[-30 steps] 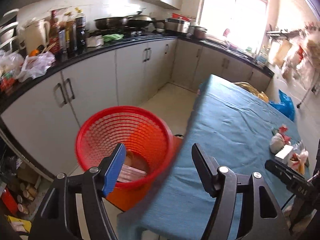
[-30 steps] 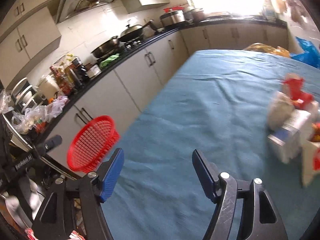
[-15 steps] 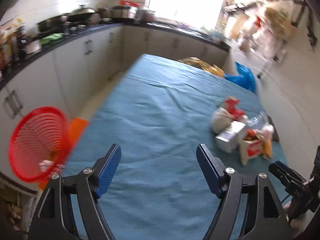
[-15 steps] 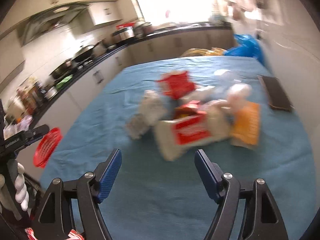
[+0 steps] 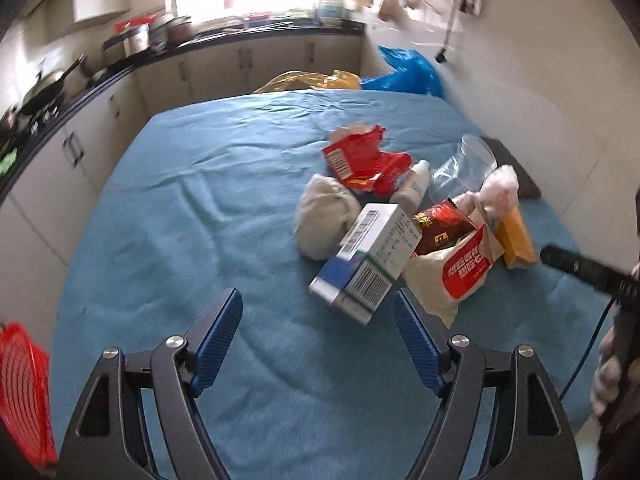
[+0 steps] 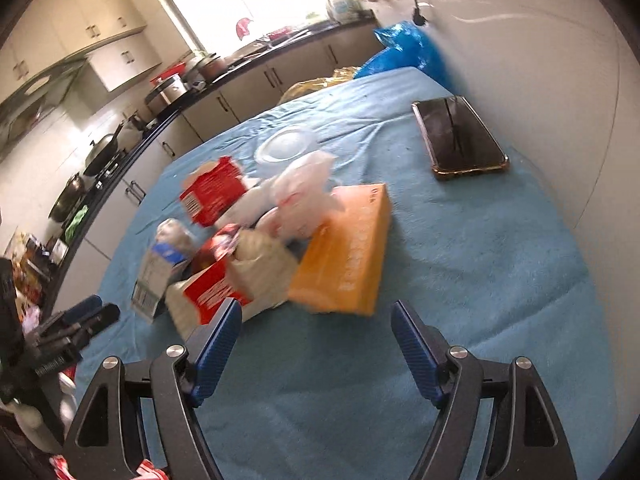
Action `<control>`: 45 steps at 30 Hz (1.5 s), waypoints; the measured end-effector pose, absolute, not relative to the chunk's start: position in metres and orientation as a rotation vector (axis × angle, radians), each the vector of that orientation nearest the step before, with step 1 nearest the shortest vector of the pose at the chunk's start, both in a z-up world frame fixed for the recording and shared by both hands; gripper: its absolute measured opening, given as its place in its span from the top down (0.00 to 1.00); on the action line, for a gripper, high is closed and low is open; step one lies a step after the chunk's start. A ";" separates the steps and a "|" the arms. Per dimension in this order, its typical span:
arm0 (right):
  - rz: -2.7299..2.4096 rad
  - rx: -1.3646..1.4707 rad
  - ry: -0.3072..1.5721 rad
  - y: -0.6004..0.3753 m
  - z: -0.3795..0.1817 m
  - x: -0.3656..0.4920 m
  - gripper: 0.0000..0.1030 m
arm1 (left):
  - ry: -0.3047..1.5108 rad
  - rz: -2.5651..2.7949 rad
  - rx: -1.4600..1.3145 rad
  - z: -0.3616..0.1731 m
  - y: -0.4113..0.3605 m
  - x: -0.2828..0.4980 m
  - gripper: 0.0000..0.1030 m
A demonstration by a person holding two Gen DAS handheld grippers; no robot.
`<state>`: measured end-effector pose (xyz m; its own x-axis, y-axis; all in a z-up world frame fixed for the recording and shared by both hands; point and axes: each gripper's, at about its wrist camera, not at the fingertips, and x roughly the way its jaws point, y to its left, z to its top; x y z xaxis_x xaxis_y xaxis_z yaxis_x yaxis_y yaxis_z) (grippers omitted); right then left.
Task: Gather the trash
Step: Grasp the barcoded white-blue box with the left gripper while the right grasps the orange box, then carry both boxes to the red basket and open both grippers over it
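Left wrist view, left to right: a red mesh basket (image 5: 22, 392) is cut off at the lower left edge, off the table's side. A blue cloth-covered table (image 5: 192, 208) fills the frame. The left gripper (image 5: 318, 336) is held over the near part of the cloth, jaws spread apart, nothing between the pads; its jaws have just been opening. Just beyond it the trash pile is seen: a crumpled off-white wad (image 5: 324, 216), a white-and-blue carton (image 5: 366, 260) tilted on its edge, a torn red wrapper (image 5: 364, 158) behind, a white-and-red pouch (image 5: 456, 276), a clear plastic cup (image 5: 466, 162), an orange box (image 5: 518, 238) on the right. Items are touching or overlapping. Part of the other tool's handle is seen at the right edge.

Right wrist view, left to right: the left tool's dark body is seen at the lower left. The pile is blurred. The right gripper (image 6: 316, 338) is held just short of the orange box (image 6: 344, 252), jaws wide, empty, just been opening. A dark phone (image 6: 460, 138) lies apart on the cloth, far right, near the wall.
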<state>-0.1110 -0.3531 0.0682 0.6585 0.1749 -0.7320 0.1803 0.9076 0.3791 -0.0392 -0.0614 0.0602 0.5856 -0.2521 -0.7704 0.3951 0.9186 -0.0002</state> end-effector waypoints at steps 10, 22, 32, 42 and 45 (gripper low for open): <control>-0.081 0.404 0.913 -0.360 0.042 -0.071 0.21 | 0.851 -0.443 0.279 0.040 -0.091 -0.008 0.24; -0.141 0.337 0.913 -0.350 0.041 -0.065 0.35 | 0.950 -0.478 0.182 0.026 -0.095 -0.006 0.68; -0.136 0.431 0.863 -0.371 0.048 -0.104 0.50 | 0.951 -0.459 0.099 0.043 -0.063 -0.046 0.68; -0.098 0.482 0.797 -0.370 0.069 -0.153 0.50 | 0.910 -0.337 0.044 0.061 -0.017 -0.092 0.68; -0.067 0.472 0.781 -0.358 0.078 -0.160 0.50 | 0.889 -0.303 -0.011 0.067 0.004 -0.105 0.68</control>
<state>-0.1598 -0.3584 0.0781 0.7133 0.1134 -0.6916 0.2301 0.8942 0.3840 -0.1045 0.0043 0.0671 0.5907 -0.2650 -0.7622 0.2557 0.9573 -0.1347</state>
